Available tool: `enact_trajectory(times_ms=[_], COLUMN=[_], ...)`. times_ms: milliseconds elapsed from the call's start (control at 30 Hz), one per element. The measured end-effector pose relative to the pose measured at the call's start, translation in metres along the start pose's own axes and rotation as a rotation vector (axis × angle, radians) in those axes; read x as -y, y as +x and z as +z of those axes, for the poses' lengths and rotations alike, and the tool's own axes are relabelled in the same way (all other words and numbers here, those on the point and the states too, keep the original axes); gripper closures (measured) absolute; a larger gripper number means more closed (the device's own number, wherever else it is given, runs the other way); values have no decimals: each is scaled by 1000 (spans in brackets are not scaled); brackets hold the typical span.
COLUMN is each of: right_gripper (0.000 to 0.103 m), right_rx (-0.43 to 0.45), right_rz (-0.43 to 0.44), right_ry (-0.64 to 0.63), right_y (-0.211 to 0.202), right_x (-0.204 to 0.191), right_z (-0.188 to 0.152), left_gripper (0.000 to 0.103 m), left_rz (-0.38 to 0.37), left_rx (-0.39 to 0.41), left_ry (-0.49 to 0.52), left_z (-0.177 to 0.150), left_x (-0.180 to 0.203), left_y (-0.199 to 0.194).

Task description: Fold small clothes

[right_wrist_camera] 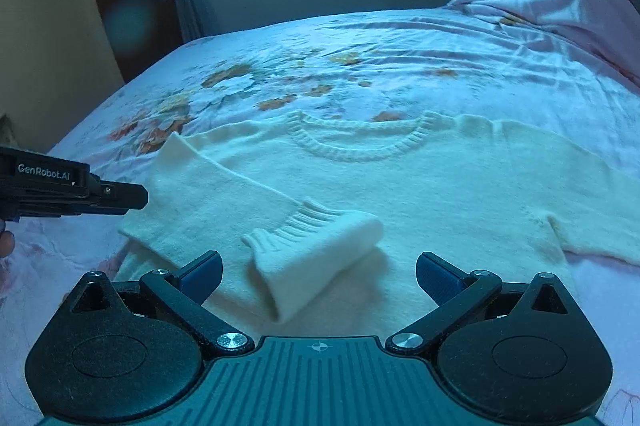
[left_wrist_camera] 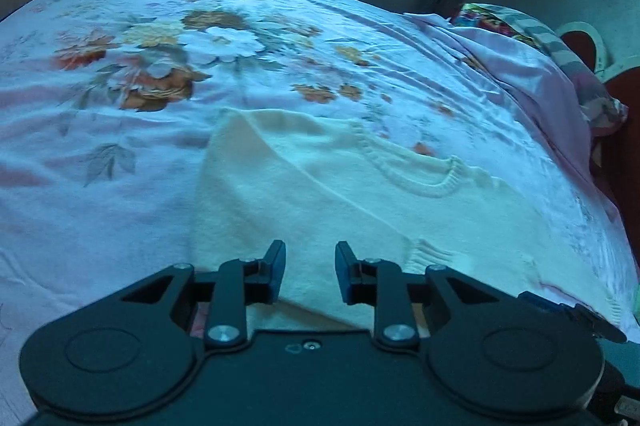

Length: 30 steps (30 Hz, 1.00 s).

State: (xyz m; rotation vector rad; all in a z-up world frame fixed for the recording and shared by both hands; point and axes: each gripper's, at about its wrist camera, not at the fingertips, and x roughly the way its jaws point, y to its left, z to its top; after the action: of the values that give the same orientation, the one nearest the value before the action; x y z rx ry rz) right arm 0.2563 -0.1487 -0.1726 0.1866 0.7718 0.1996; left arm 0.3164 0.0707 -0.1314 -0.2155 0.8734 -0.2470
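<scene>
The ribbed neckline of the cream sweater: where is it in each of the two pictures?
Left wrist view: the neckline lies right of centre, beyond the left gripper.
Right wrist view: the neckline lies at centre, beyond the folded sleeve.
Shared landmark: the orange flower print on the bedsheet.

the only readable text is "genrobot.ai", in pale letters on the black side of the left claw [right_wrist_camera: 120,196], which enters from the left edge of the right wrist view. the left wrist view shows no readable text, label or number.
</scene>
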Motion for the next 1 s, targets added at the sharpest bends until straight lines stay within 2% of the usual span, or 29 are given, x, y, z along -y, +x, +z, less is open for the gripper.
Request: enact_trajectory(times_ms=[33, 67, 100, 133, 167, 300, 333, 367, 433, 533, 633, 700, 733, 767, 833, 900, 967, 1000], right_gripper=[1, 8, 22, 62, 81, 83, 92, 97, 97, 97, 95, 72, 48, 36, 36, 40, 83, 89], right_rx=[-9, -24, -33, -48, -60, -43, -27, -11, 10, -69, -63, -41, -28, -14, 16, 28, 14, 4], right_rz=[-19, -25, -33, -54, -73, -64, -66, -69, -89, -75, -64, -72, -68, -70, -78, -88, -87, -83], right_ry=[-34, -56, -72, -91, -89, 61, 84, 110, 195, 303, 355, 354, 363, 376, 394, 416, 439, 447], right_y=[5, 13, 20, 29, 36, 32, 25, 17, -2, -5, -16, -21, -22, -23, -26, -26, -21, -17], right_x=[-9, -16, -21, -24, -23, 9, 17, 25, 48, 79, 94, 98, 100, 102, 108, 116, 125, 129], right_z=[-2, -4, -6, -6, -7, -2, -3, -4, -12, -34, -40, -35, -32, -30, -28, -29, -29, -29], left_gripper=[80, 80, 80, 80, 80, 80, 80, 80, 80, 80, 80, 80, 80, 80, 80, 80, 80, 80], left_rz=[12, 20, 25, 23, 19, 3, -4, -5, -7, 9, 29, 34, 35, 38, 41, 37, 28, 31], left_rx=[-3, -7, -12, -17, -18, -9, -10, -10, -14, -50, -46, -50, -50, -50, -43, -32, -27, -28], left_ry=[-1, -3, -10, -16, -18, 3, 11, 23, 43, 65, 78, 69, 65, 61, 59, 65, 83, 87], left_z=[-1, -2, -3, -3, -4, -4, -4, -5, -8, -17, -22, -21, -20, -18, -16, -13, -10, -8], left_x=[-4, -7, -10, -11, -10, -3, 1, 5, 12, 17, 18, 18, 17, 17, 17, 18, 24, 26], left_y=[2, 5, 8, 10, 11, 19, 22, 25, 31, 45, 47, 45, 44, 43, 40, 39, 43, 46])
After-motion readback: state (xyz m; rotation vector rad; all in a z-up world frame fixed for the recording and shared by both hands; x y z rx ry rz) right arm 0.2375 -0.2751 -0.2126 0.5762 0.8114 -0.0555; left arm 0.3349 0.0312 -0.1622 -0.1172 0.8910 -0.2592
